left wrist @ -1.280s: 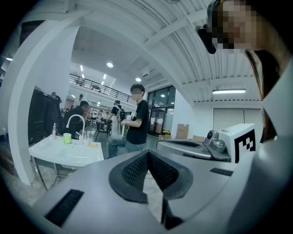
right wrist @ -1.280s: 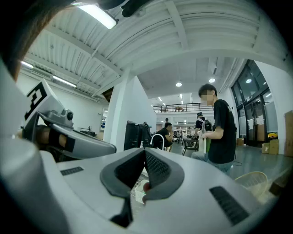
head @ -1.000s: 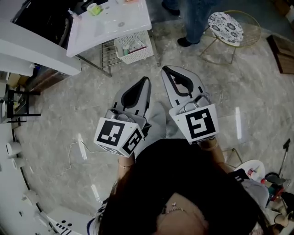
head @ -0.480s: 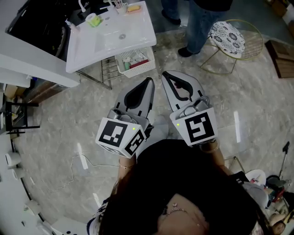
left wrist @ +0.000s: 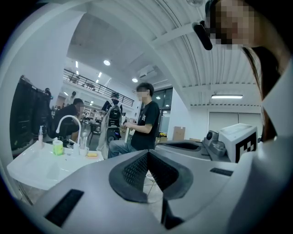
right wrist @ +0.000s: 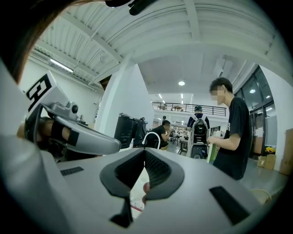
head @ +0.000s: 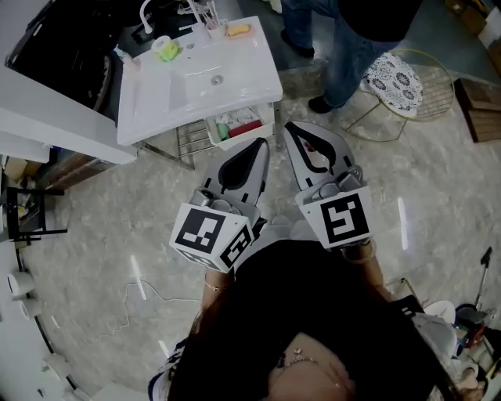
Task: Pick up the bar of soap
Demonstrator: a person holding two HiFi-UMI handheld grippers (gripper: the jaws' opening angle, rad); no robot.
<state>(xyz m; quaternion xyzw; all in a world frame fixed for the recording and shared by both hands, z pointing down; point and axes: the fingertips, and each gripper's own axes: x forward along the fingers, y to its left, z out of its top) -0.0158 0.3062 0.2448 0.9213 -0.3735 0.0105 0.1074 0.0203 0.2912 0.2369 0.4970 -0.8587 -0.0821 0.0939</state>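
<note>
- Grey marble floor (head: 94, 227) lies under you, and a white washstand (head: 258, 70) stands ahead, a little to your left.
- On the washstand's top, the yellow bar of soap (head: 238, 30) lies at the far right corner, untouched.
- A green cup (head: 167, 51) stands near the far edge towards the left corner, close to the white faucet (head: 145, 14).
- A white basket (head: 244, 125) hangs under the washstand's near right corner.
- Your left gripper (head: 264, 143) has its jaws together with nothing between them; it points at the near right corner, well apart from the bar of soap.
- Your right gripper (head: 288, 125) is just beside it, jaws pressed together and empty.
- A person in jeans (head: 344, 39) stands past the washstand's right edge, beside a round patterned stool (head: 401, 78).
</note>
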